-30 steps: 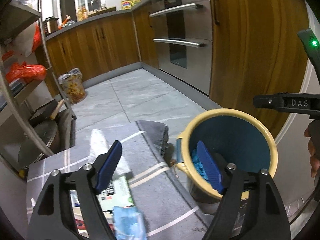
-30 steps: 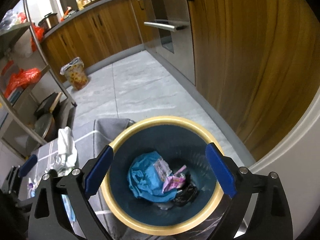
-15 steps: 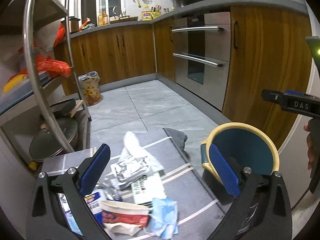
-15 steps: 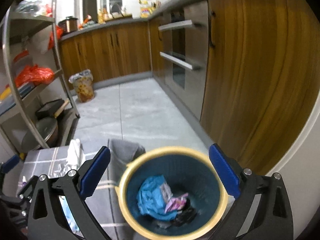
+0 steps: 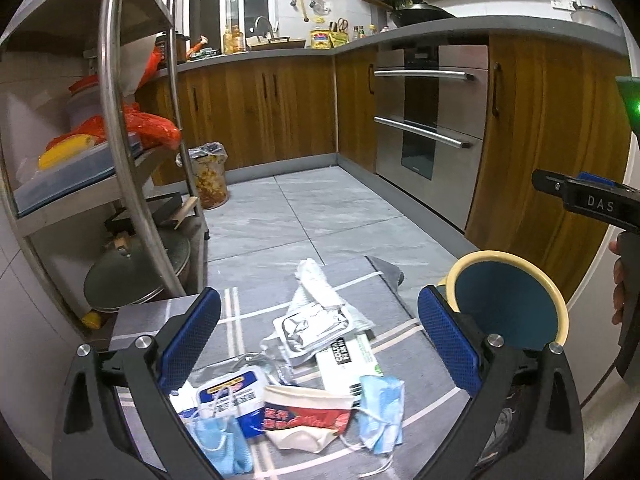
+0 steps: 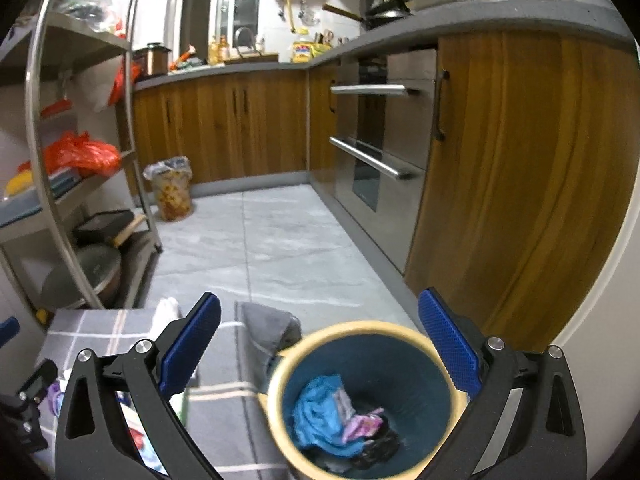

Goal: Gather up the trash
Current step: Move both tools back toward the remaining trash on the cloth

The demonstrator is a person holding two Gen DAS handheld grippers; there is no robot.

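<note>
A blue bin with a cream rim (image 5: 508,304) stands at the right of a grey striped mat (image 5: 416,364). It holds blue cloth and wrappers (image 6: 340,412). Trash lies on the mat: a silver pouch (image 5: 312,326), a white carton (image 5: 348,356), a red and white cup (image 5: 308,412), blue face masks (image 5: 380,408) and a white crumpled tissue (image 5: 314,284). My left gripper (image 5: 320,340) is open and empty above the trash pile. My right gripper (image 6: 320,340) is open and empty above the bin (image 6: 360,400).
A metal rack (image 5: 116,160) with pans and red bags stands at the left. Wooden cabinets (image 5: 256,108) and a steel oven (image 5: 424,120) line the back and right. A small lined bin (image 5: 208,172) stands by the far cabinets on grey tile floor.
Both grippers have pulled back and tilted up. The left one swung away from the bin to above the trash pile and opened wider. The bin now sits lower in the right view.
</note>
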